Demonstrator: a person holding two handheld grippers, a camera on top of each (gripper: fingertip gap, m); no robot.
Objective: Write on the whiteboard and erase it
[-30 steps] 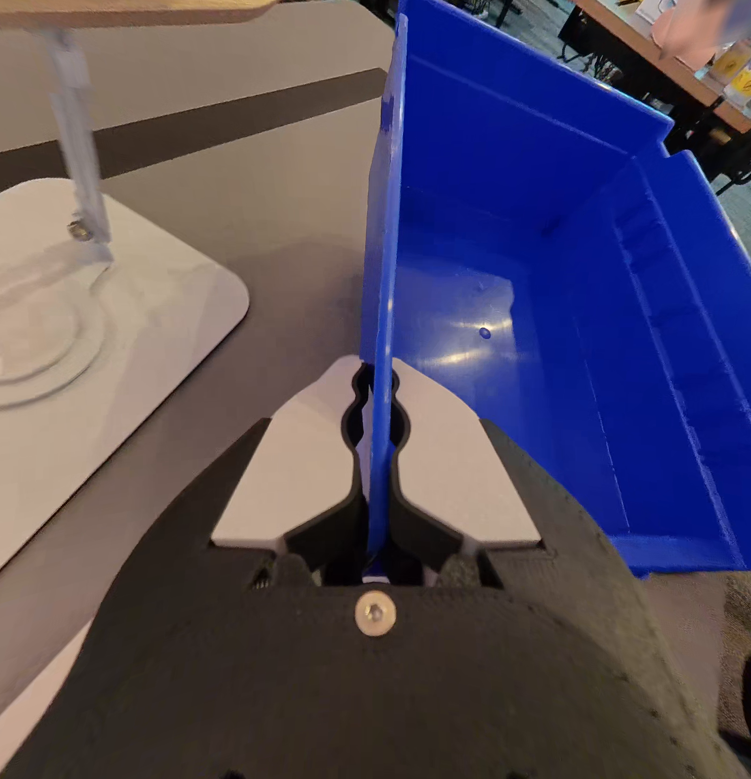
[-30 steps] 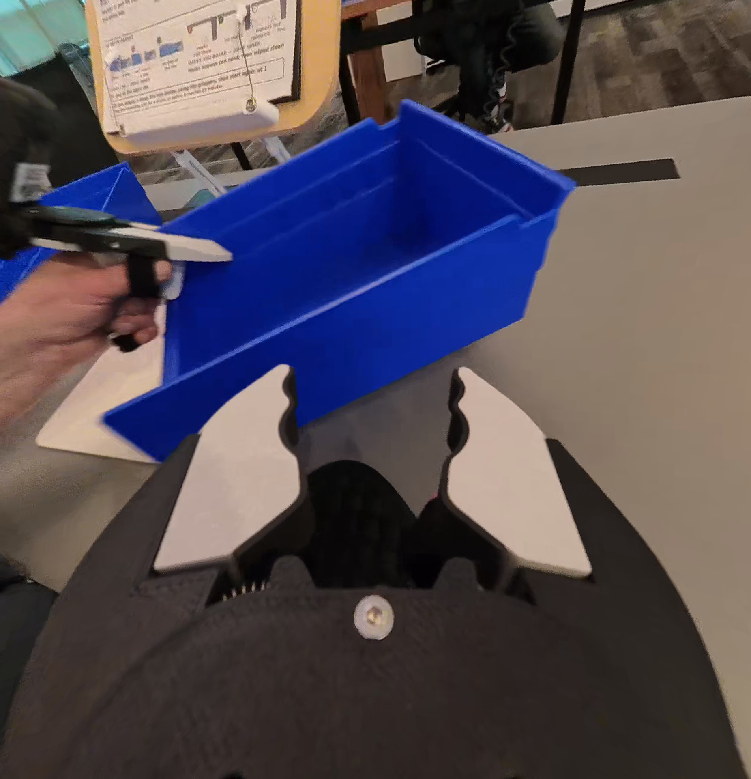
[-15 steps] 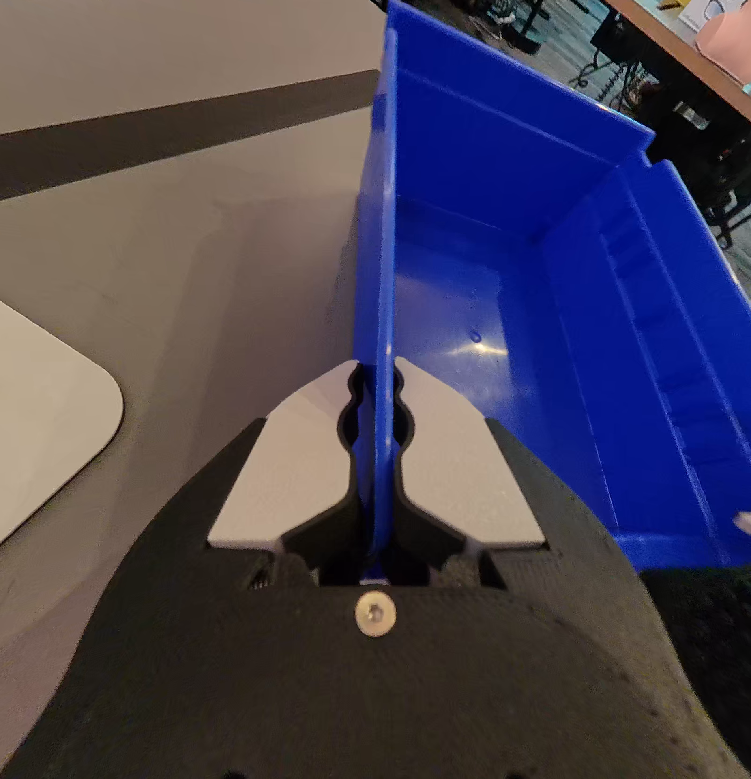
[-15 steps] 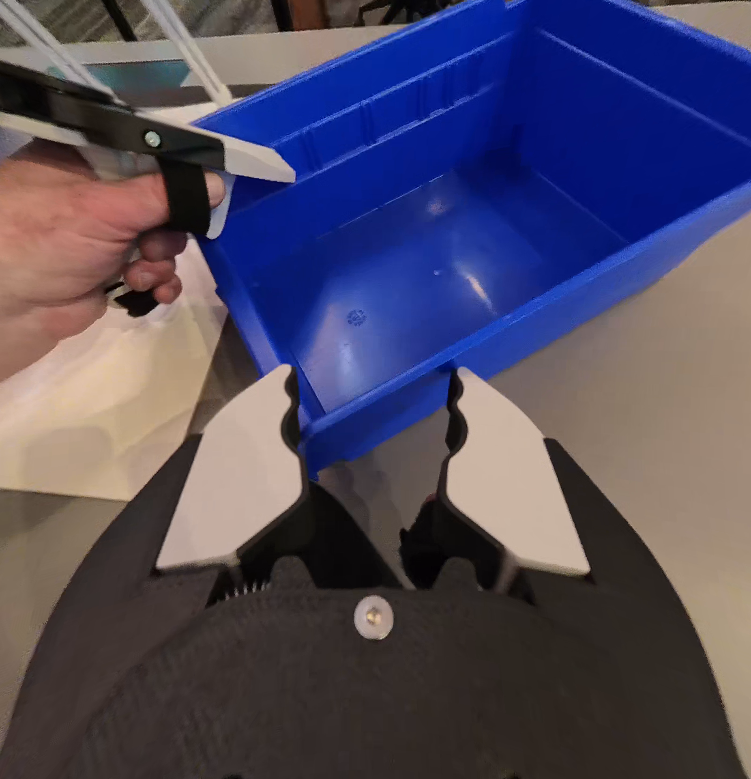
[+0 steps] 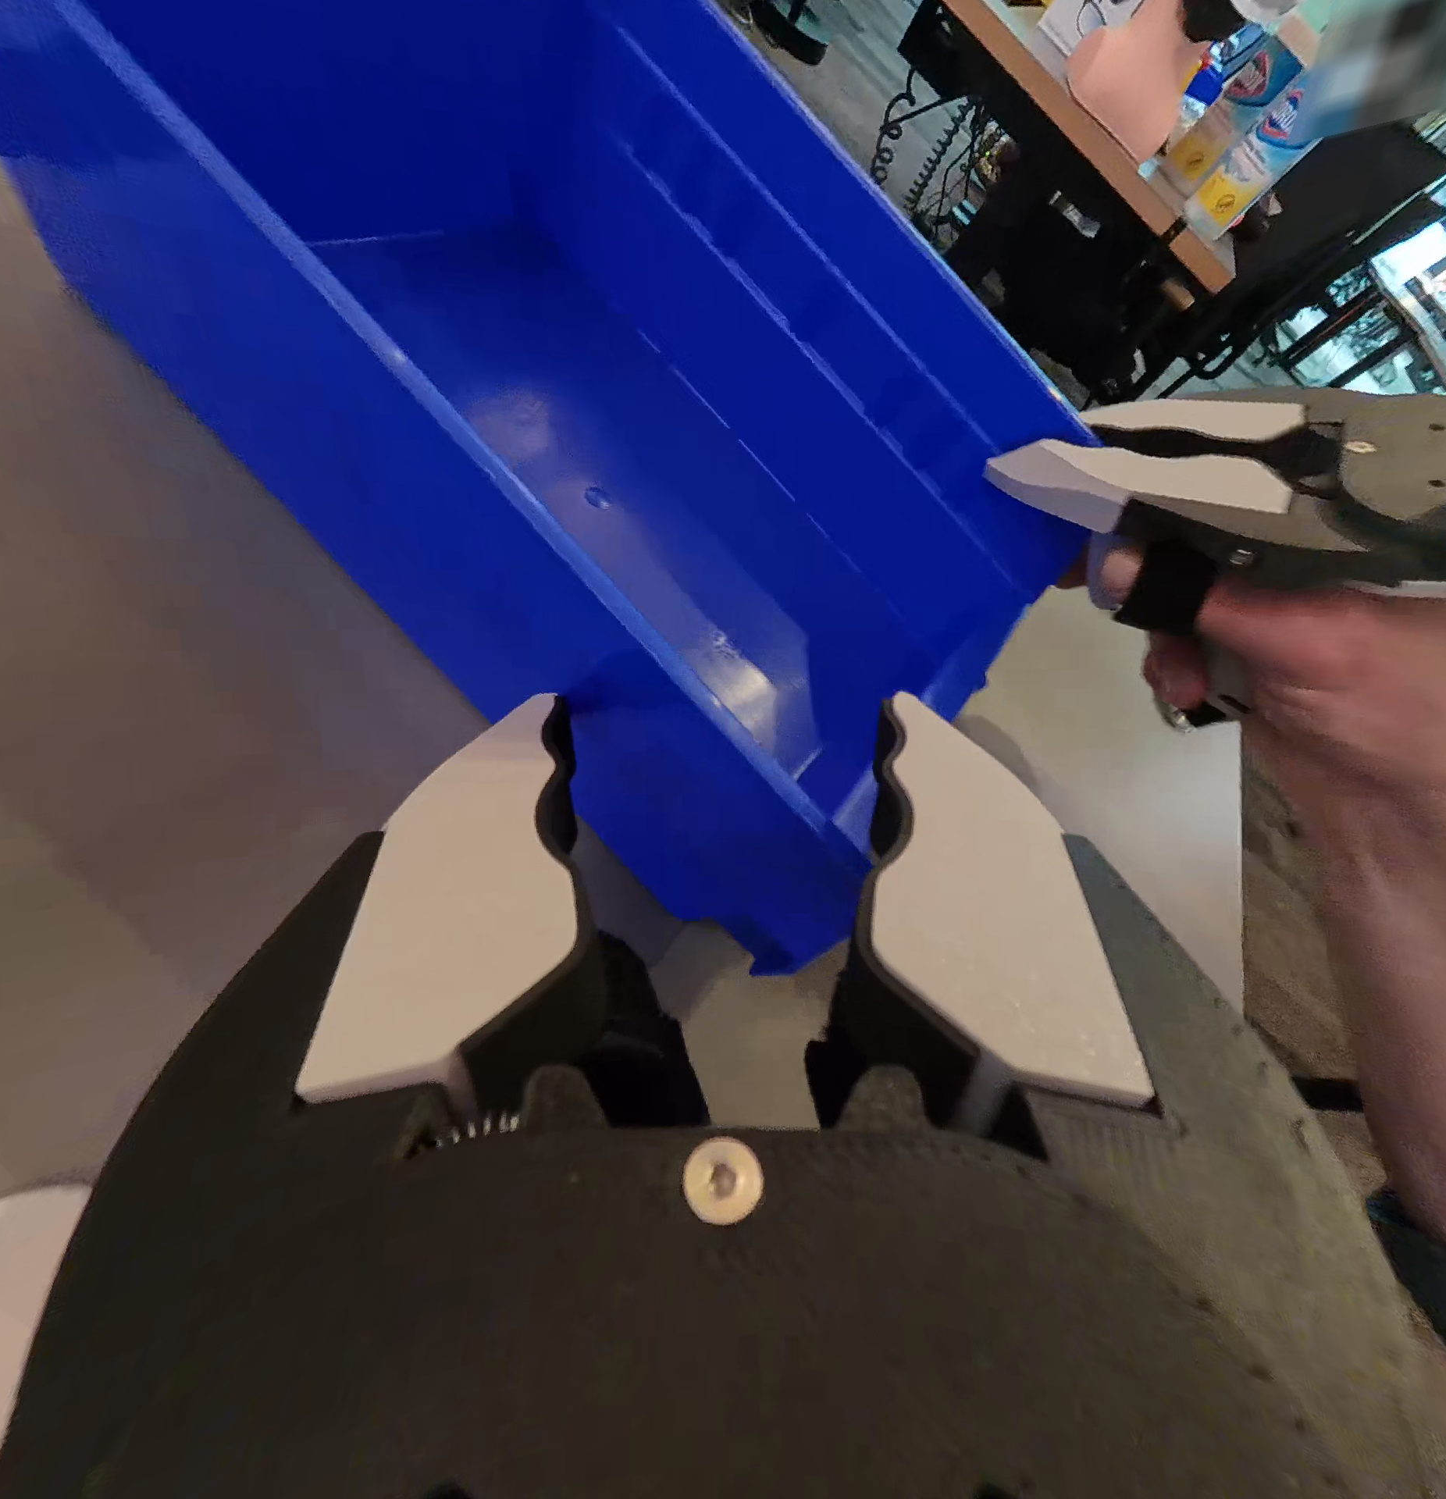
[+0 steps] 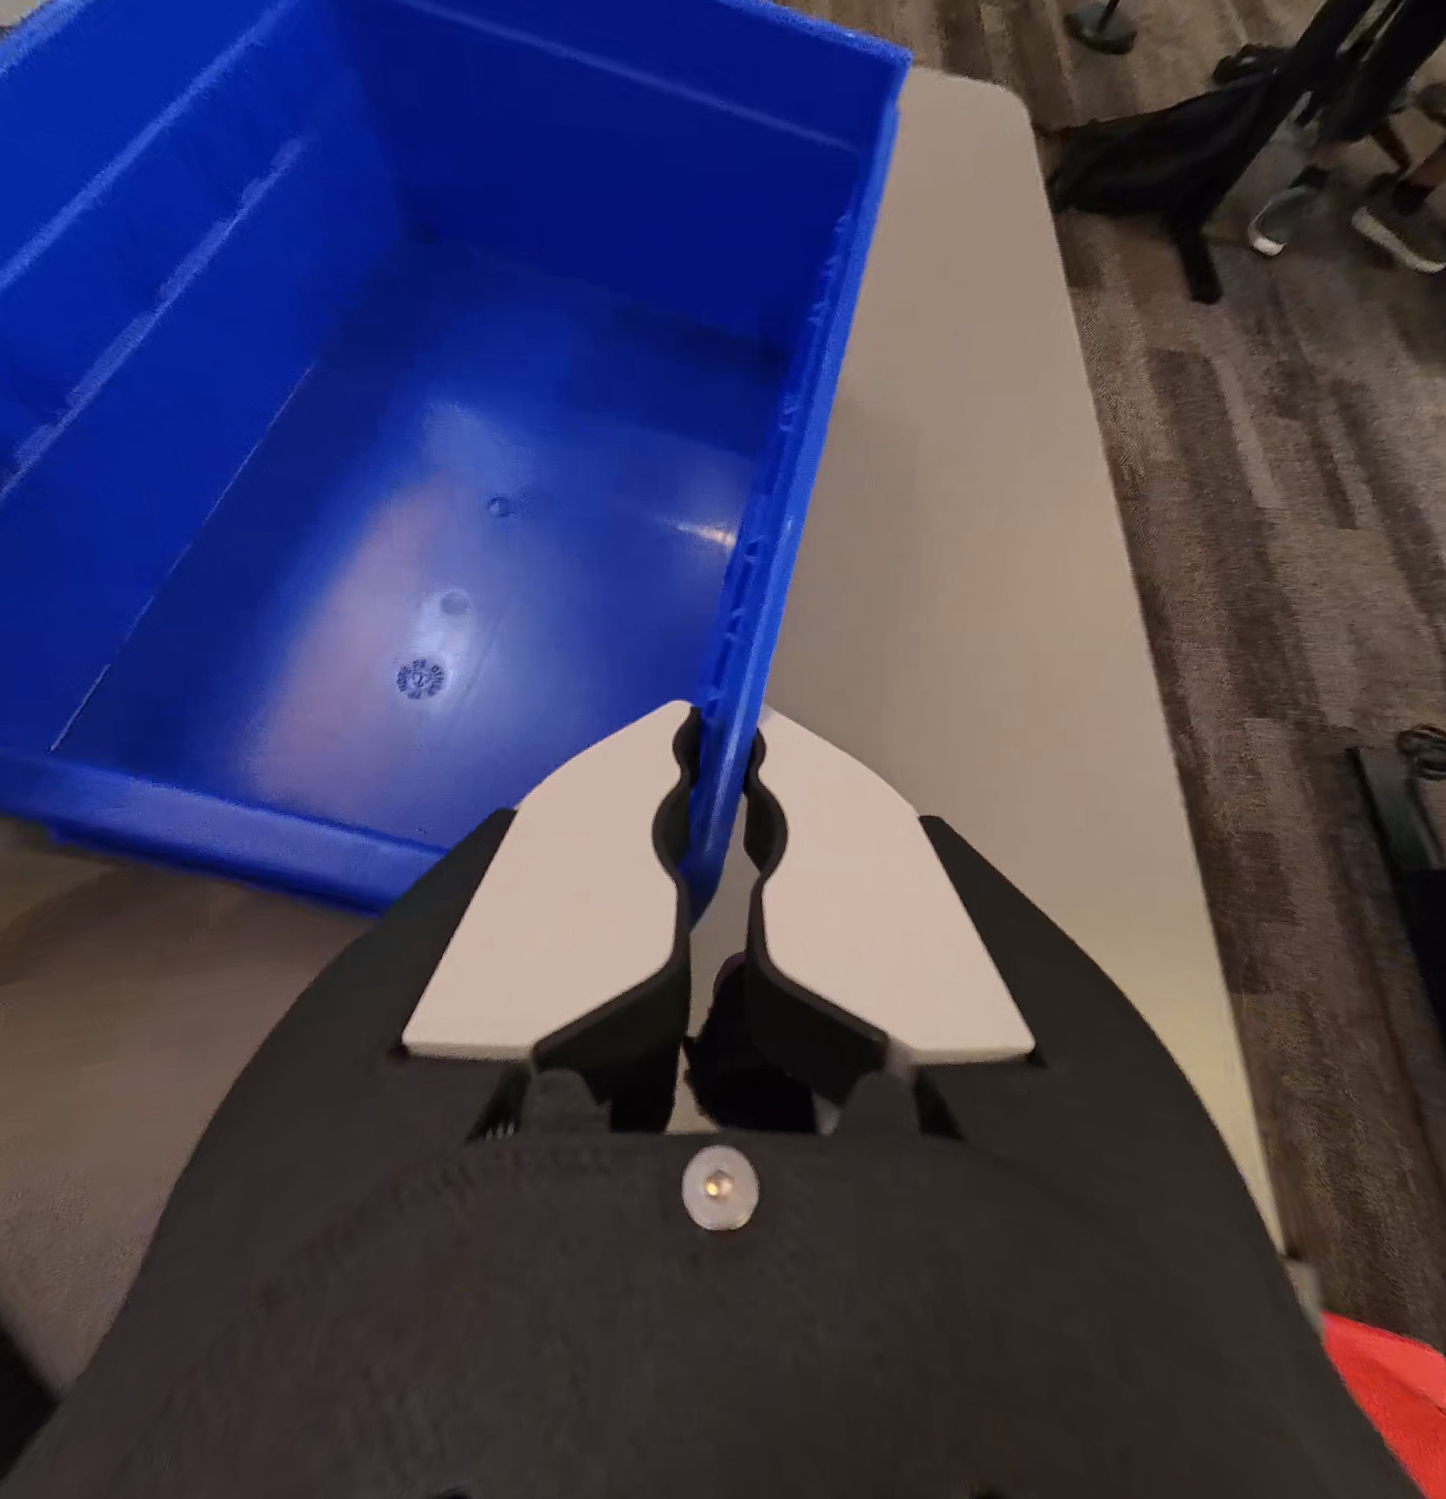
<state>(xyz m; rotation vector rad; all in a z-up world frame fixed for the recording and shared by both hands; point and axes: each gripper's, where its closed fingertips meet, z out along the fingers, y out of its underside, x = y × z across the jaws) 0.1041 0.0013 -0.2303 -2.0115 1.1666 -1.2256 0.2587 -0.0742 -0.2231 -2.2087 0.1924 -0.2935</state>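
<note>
The left gripper (image 5: pixel 720 779), a black hand-held tool with two pale grey fingers, is standing with its jaws spread wide, and a corner of the large blue plastic bin (image 5: pixel 493 389) is sitting in the space between them; the left pad is clear of the bin, while the right finger is lying close against the corner, and contact there cannot be told. The right gripper (image 6: pixel 721 799), of the same black and grey make, is clenching on the bin's right-hand wall (image 6: pixel 793 503), with a pad pressing on each face of the thin rim. In the left wrist view that same gripper is showing farther off at the right, its pale fingers (image 5: pixel 1141 478) closing over the far edge of the bin, with the person's hand (image 5: pixel 1304 649) wrapping the handle and a finger going through a black strap. The bin's glossy floor (image 6: pixel 428 568) is catching the light and is lying bare. The bin is resting on a grey table (image 6: pixel 963 487), whose rounded corner is showing beside a patterned grey-brown carpet (image 6: pixel 1287 568). A rounded white edge (image 5: pixel 6 1265) is peeking in at the lower left of the left wrist view; whether it is the whiteboard cannot be told, and no other part of a whiteboard is showing in either view. A red patch (image 6: pixel 1401 1411) is lying at the lower right corner of the right wrist view.
</note>
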